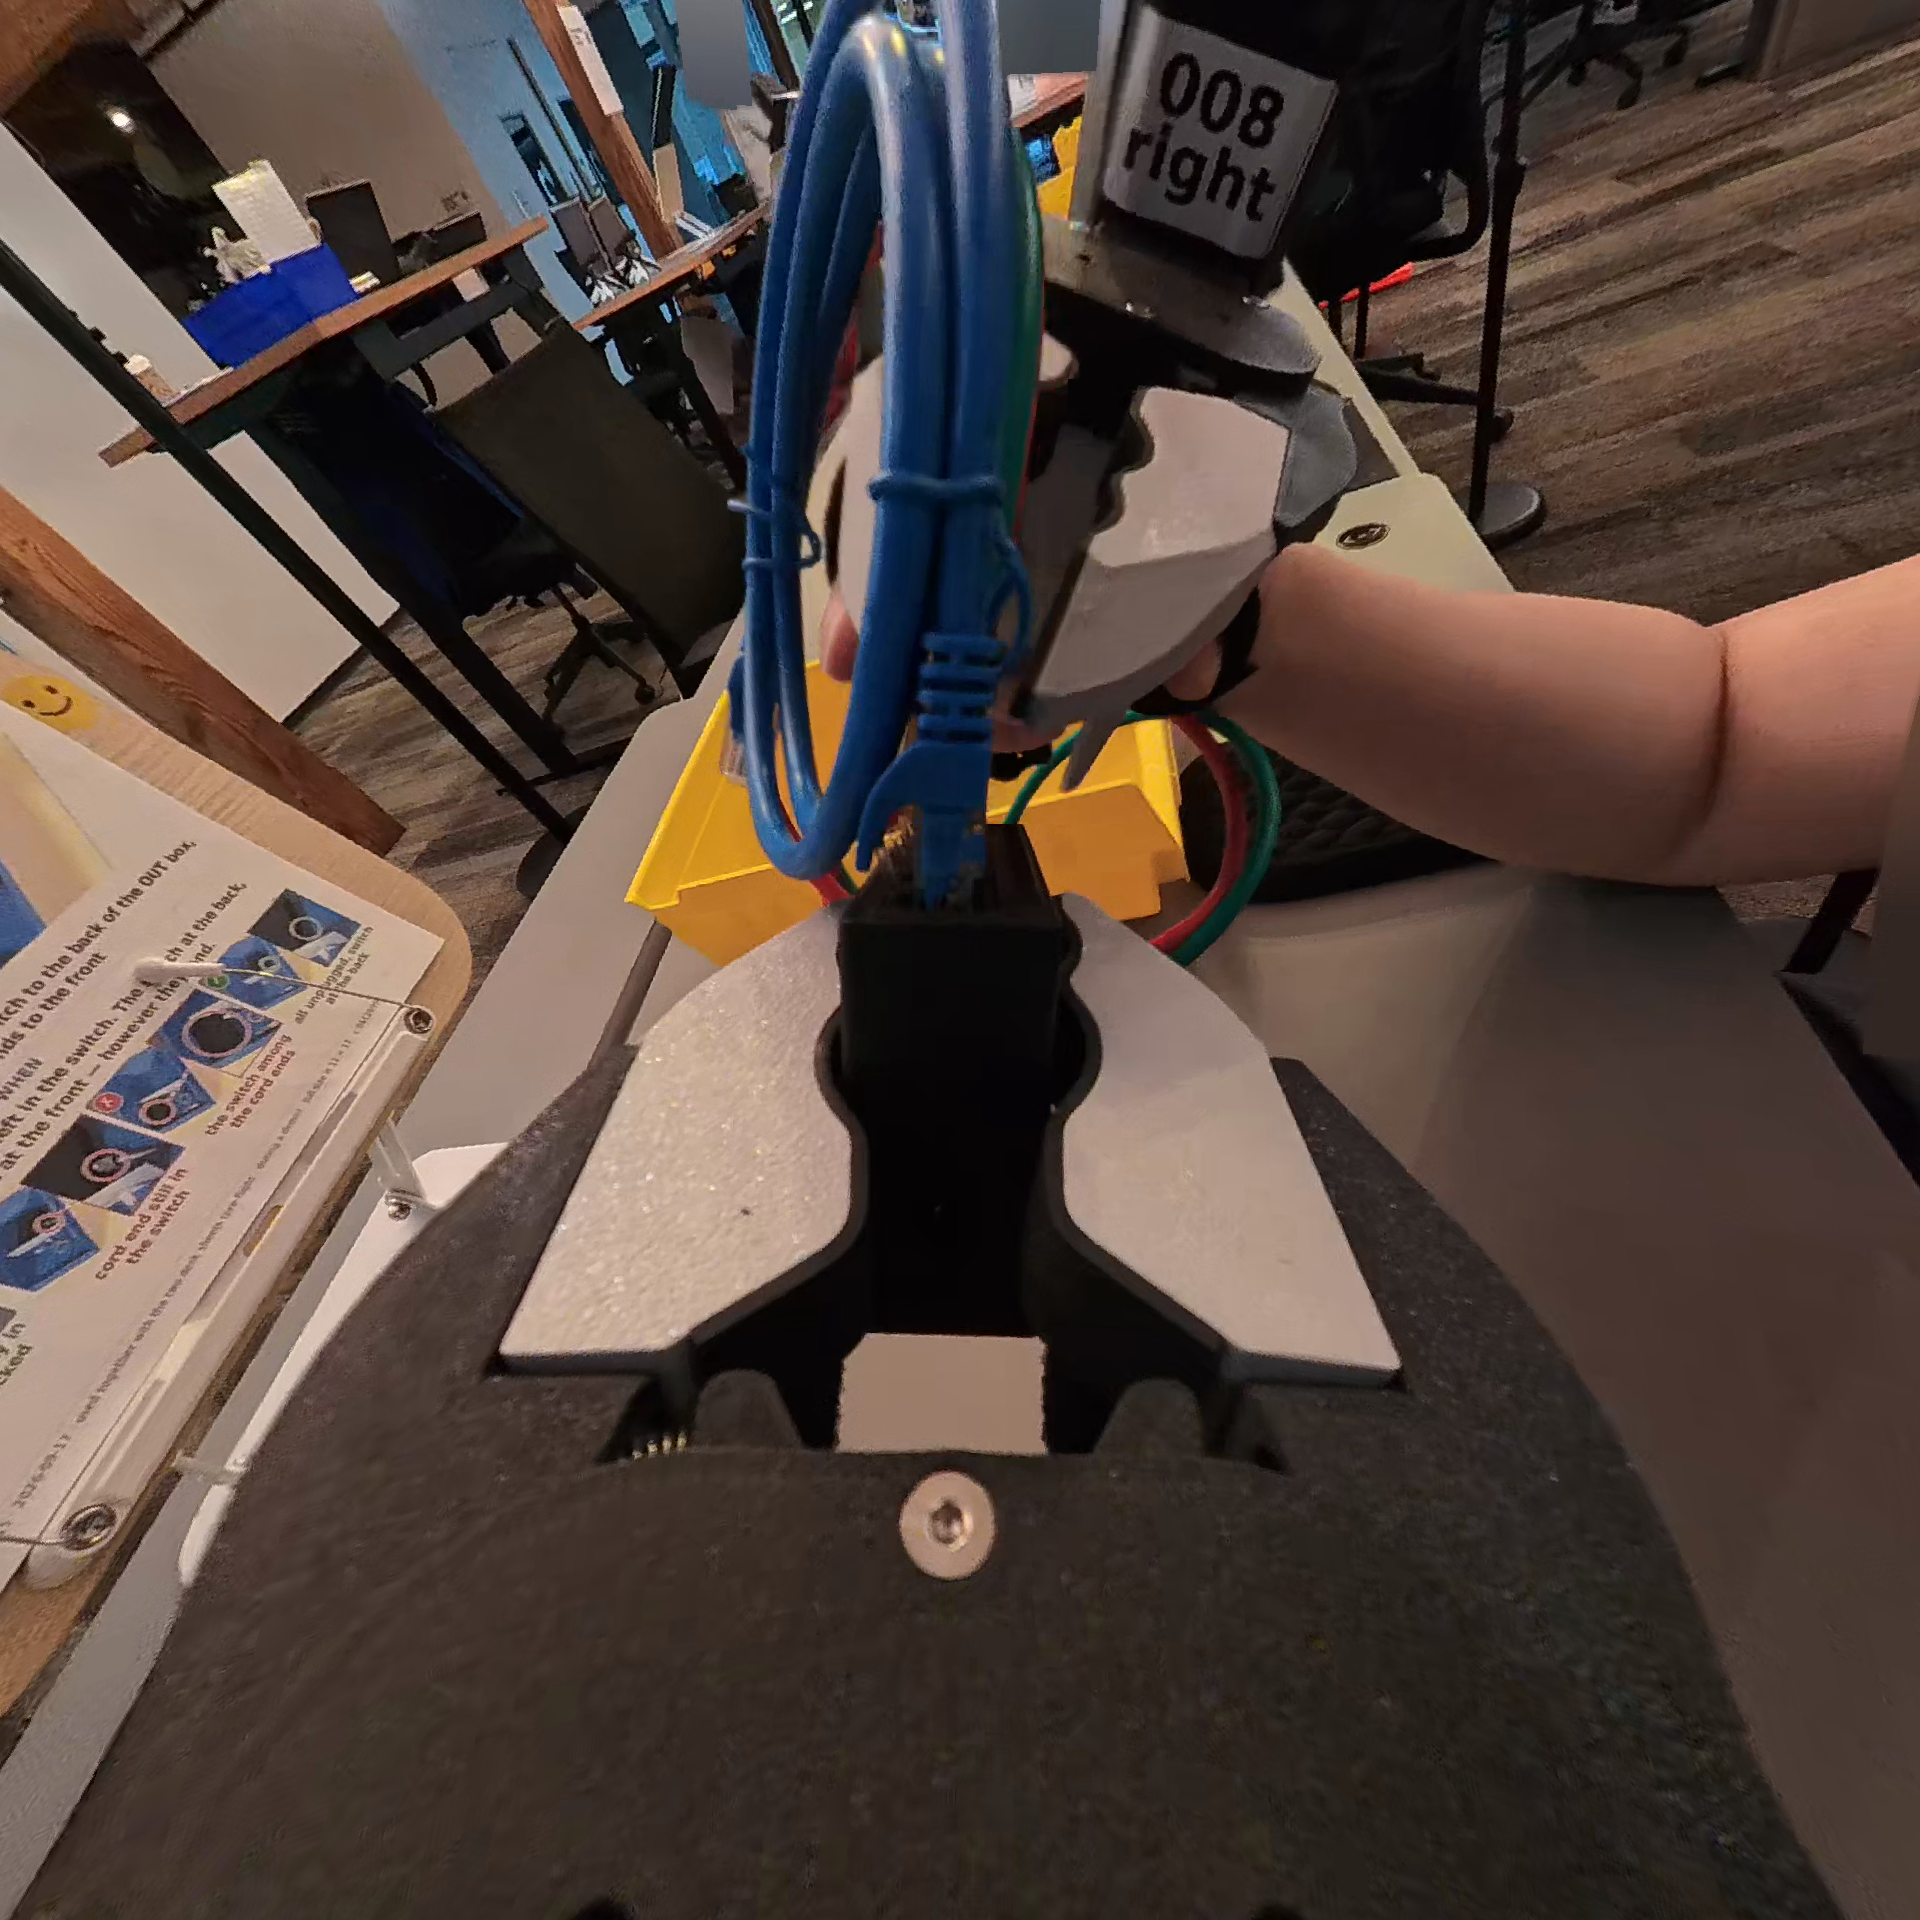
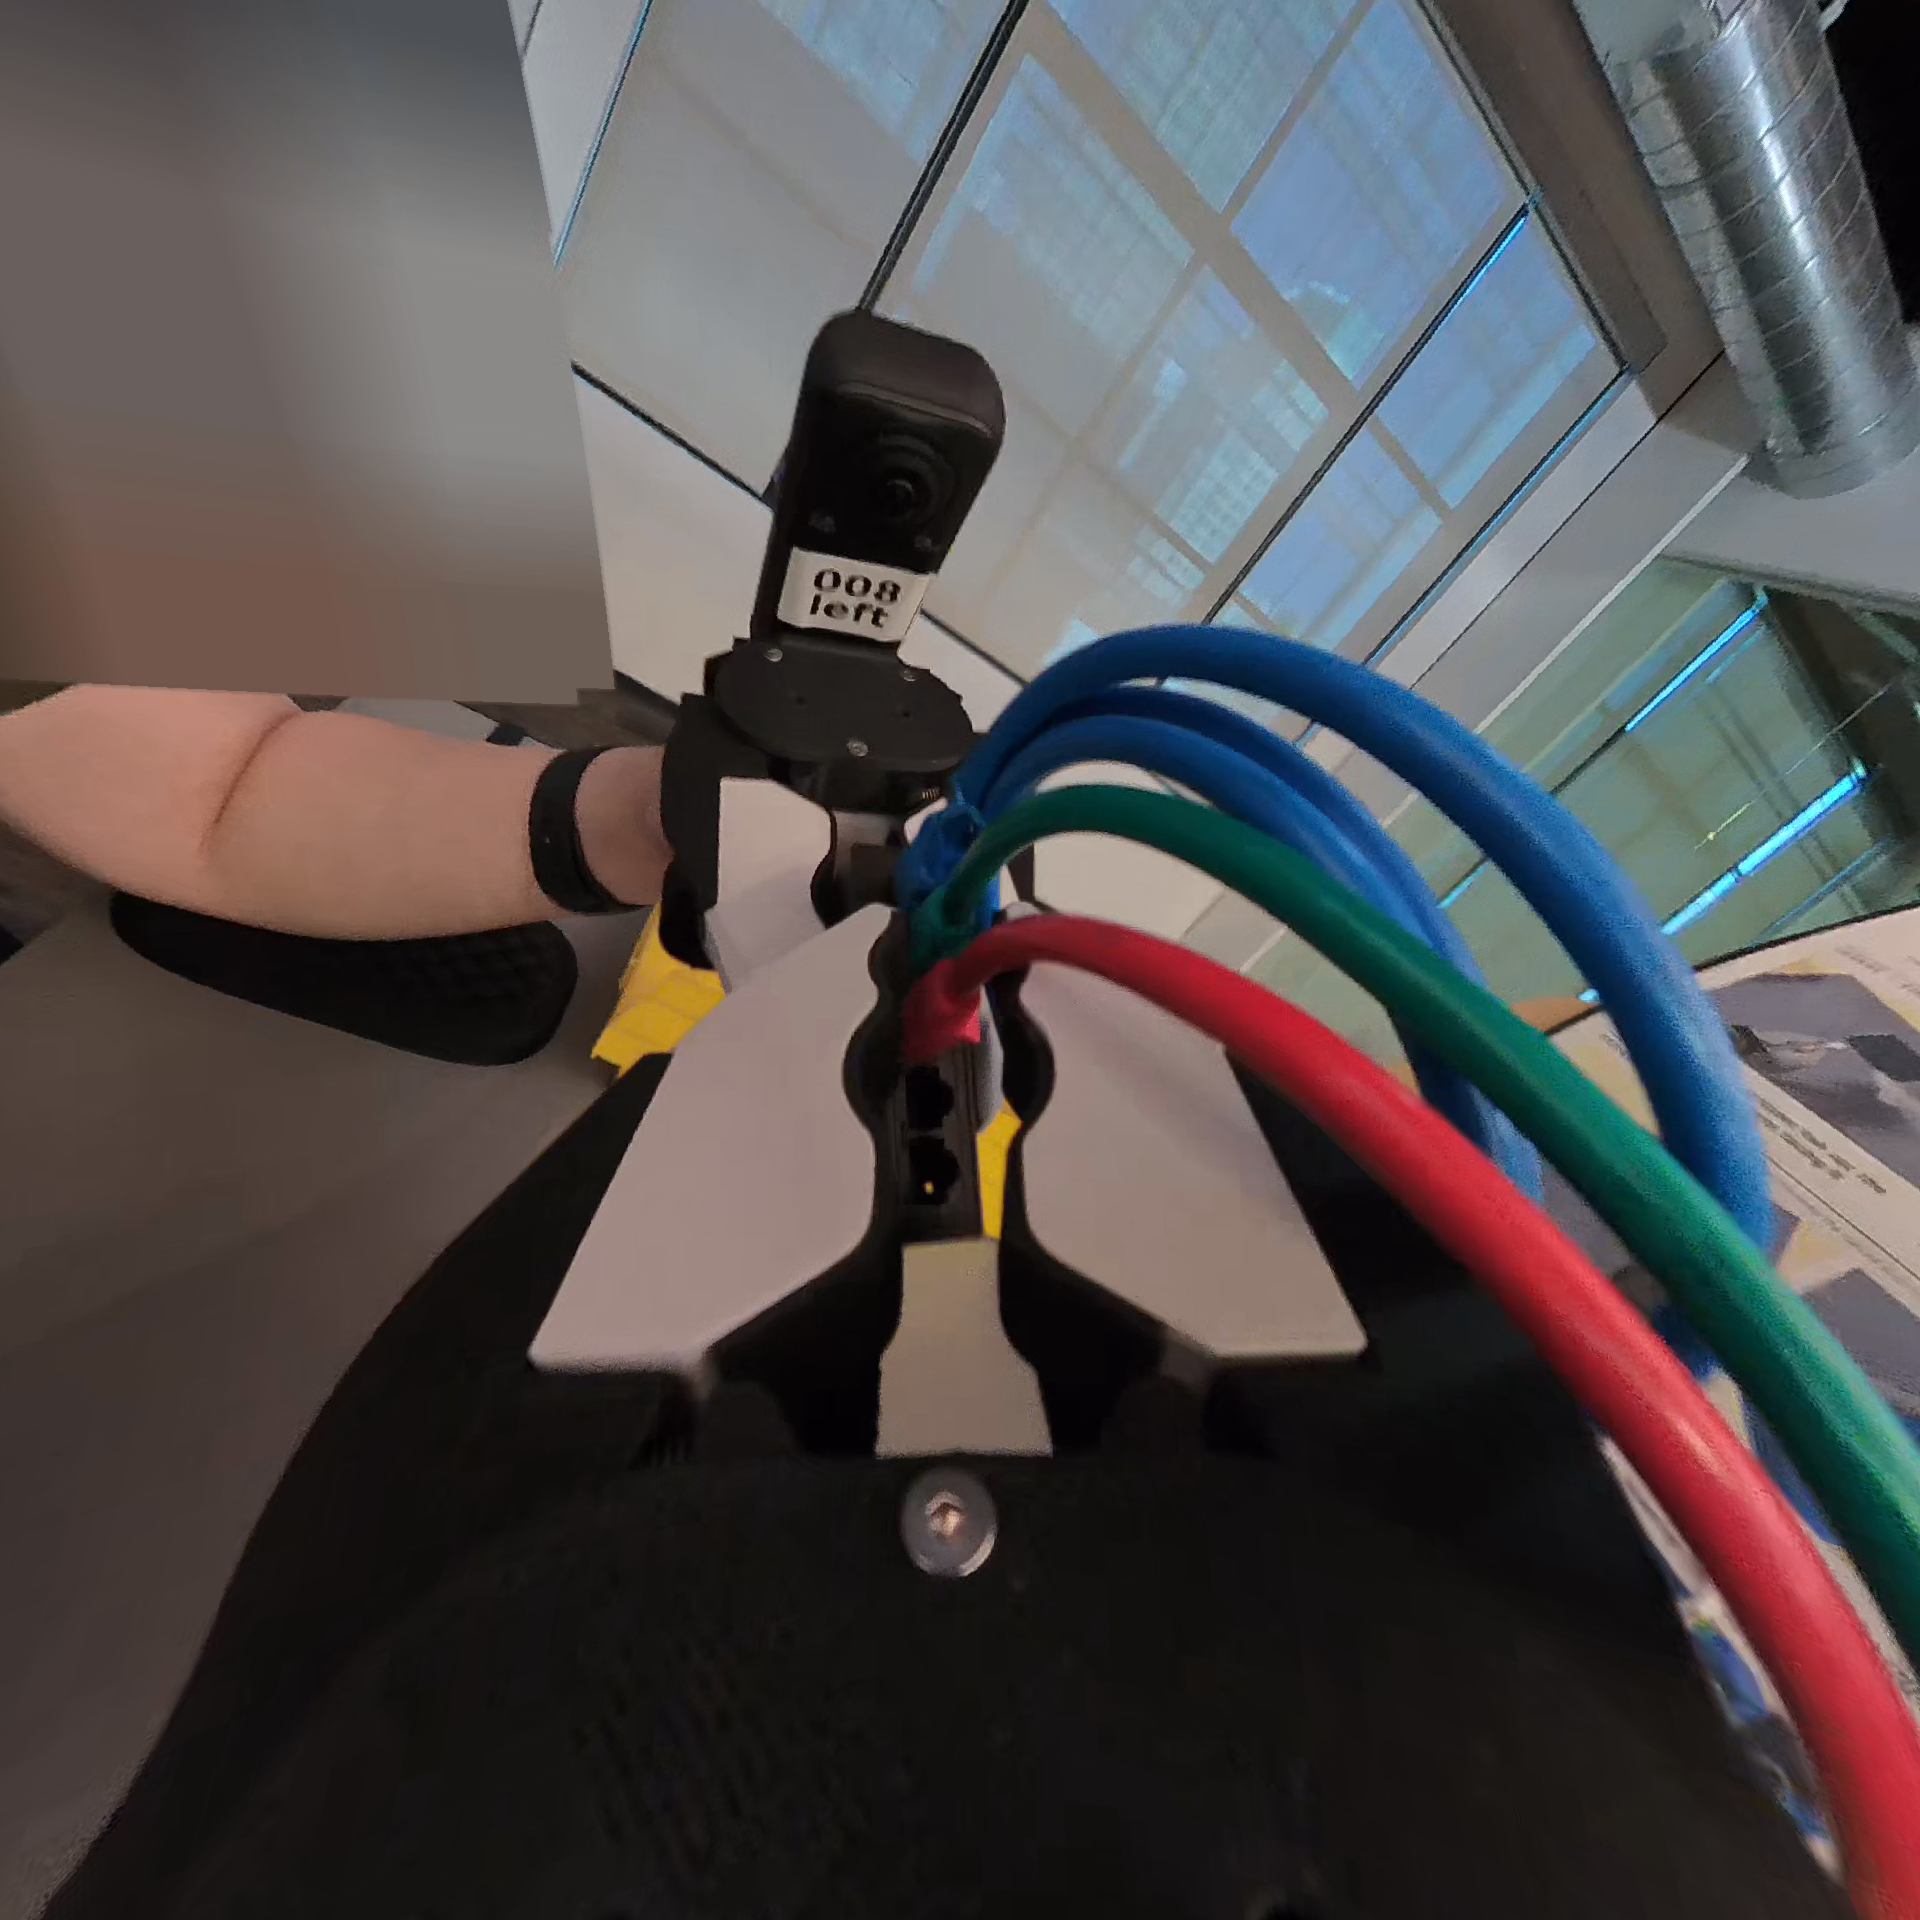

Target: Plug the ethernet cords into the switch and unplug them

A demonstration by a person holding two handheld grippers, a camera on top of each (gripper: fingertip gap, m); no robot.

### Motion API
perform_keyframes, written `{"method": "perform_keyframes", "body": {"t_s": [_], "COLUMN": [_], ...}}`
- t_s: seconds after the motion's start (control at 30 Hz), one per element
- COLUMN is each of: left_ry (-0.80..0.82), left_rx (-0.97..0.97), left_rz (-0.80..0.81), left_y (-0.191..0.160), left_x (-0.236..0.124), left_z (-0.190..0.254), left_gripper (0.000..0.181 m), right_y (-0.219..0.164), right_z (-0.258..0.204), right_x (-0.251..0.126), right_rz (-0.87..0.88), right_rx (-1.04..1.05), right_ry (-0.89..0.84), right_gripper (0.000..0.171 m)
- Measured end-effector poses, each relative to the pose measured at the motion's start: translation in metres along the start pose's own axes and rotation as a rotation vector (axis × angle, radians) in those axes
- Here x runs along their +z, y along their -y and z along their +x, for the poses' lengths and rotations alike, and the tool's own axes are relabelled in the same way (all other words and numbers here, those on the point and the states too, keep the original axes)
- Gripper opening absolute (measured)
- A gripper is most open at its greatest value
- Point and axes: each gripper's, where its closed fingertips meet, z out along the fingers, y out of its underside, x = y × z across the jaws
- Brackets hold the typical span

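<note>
Together, the left gripper [image 1: 951, 997] and the right gripper [image 2: 940, 1029] are clamping the black switch [image 1: 951, 1049] from opposite ends, holding it raised above the yellow bin [image 1: 1081, 831] on the worktop [image 1: 1558, 1091]. Blue cord [image 1: 951, 707], green cord [image 2: 1299, 935] and red cord [image 2: 1195, 1018] are sitting plugged into its ports.

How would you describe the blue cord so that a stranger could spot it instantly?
Find the black switch clamped in the left gripper. The blue cord rises from its top. Unlike the red cord and green cord, it is coiled and tied.
</note>
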Motion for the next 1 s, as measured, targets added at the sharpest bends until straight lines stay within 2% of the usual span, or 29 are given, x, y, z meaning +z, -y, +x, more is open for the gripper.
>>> {"method": "perform_keyframes", "body": {"t_s": [0.03, 0.17, 0.37, 0.5, 0.57, 0.67, 0.83, 1.0], "left_ry": [0.006, 0.012, 0.02, 0.064, 0.11, 0.179, 0.196, 0.122], "left_rx": [0.005, 0.0, 0.037, 0.06, 0.09, 0.136, 0.31, 0.333], "left_rz": [0.001, 0.011, -0.015, -0.018, -0.026, -0.03, -0.045, -0.09], "left_y": [0.0, 0.003, 0.001, 0.002, 0.003, 0.005, 0.007, 0.0], "left_x": [-0.002, -0.007, -0.007, -0.007, -0.012, -0.022, -0.02, -0.01], "left_z": [-0.001, -0.004, -0.002, -0.007, -0.013, -0.024, -0.014, 0.002], "left_gripper": [0.029, 0.029, 0.029, 0.029, 0.029, 0.029, 0.03, 0.029], "right_y": [-0.003, 0.0, -0.003, -0.003, -0.007, -0.017, -0.046, -0.067], "right_z": [0.002, 0.005, 0.001, 0.005, 0.009, 0.013, 0.001, -0.012], "right_x": [-0.002, -0.008, -0.006, -0.005, -0.007, -0.009, 0.007, 0.017], "right_rz": [-0.03, -0.011, -0.006, -0.025, -0.072, -0.143, -0.285, -0.393], "right_rx": [-0.003, -0.008, 0.035, 0.006, -0.055, -0.146, -0.202, -0.326], "right_ry": [-0.004, -0.009, 0.026, -0.012, -0.053, -0.092, -0.05, -0.004], "right_gripper": [0.016, 0.008, 0.009, 0.01, 0.025, 0.031, 0.041, 0.034]}}
